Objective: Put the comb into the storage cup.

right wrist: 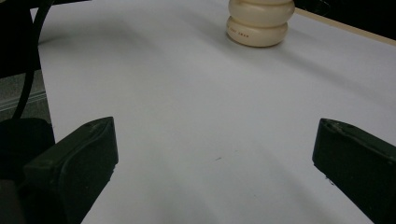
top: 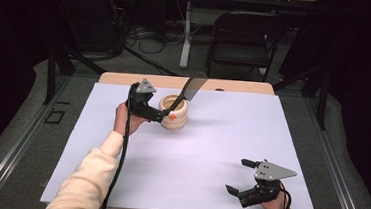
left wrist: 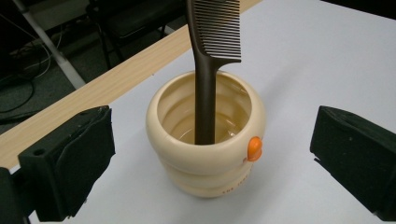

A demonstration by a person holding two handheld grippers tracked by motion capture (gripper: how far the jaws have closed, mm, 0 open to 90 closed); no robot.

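Left gripper (top: 164, 114): jaws spread wide, nothing between the pads, just beside the cream ribbed cup (top: 174, 111). Cup: upright on the white table sheet (top: 189, 160), toward its far edge, orange knob on its side. Dark comb (top: 188, 90): handle in cup, teeth up, leaning. Right gripper (top: 242, 176): released, near front edge, well apart.
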